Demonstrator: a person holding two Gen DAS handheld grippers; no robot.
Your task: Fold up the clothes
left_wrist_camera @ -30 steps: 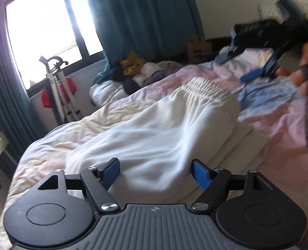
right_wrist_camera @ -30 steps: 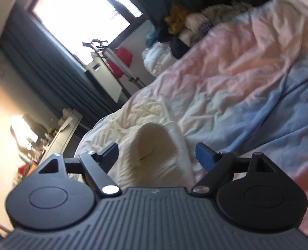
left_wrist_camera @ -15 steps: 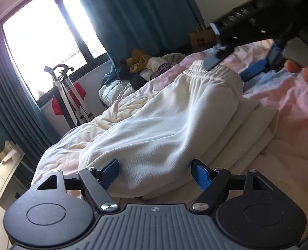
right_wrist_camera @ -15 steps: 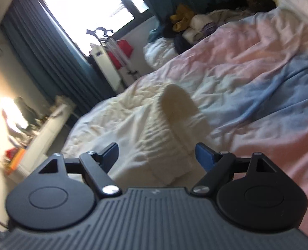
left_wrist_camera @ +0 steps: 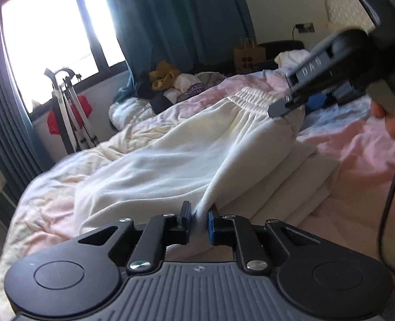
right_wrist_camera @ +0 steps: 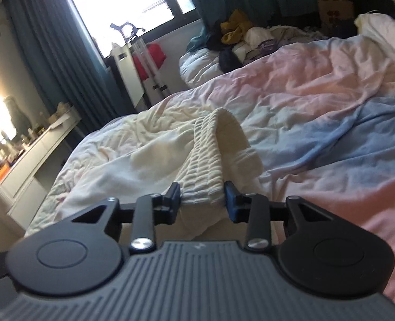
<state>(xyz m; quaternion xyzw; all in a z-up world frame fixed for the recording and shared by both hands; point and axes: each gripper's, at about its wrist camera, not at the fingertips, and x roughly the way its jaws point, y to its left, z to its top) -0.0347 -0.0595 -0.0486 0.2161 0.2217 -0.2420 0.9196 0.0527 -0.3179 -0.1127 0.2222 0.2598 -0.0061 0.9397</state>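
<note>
Pinching the near leg end of the white trousers (left_wrist_camera: 170, 160) between its blue pads, my left tool (left_wrist_camera: 198, 220) is closing on a thin ridge of cloth, so that end can be lifted for a fold. My right tool (right_wrist_camera: 202, 198) is closing too, its pads against the bunched elastic waistband (right_wrist_camera: 208, 160) at the other end. The trousers lie along the bed (right_wrist_camera: 317, 85), over a folded white stack (left_wrist_camera: 291, 182). Further off, a heap of clothes (left_wrist_camera: 176, 83) fills the far corner of the bed, a drying rack (left_wrist_camera: 69, 112) stands under the window (left_wrist_camera: 50, 34), and a paper bag (left_wrist_camera: 248, 56) beyond; none blocks the fold.
</note>
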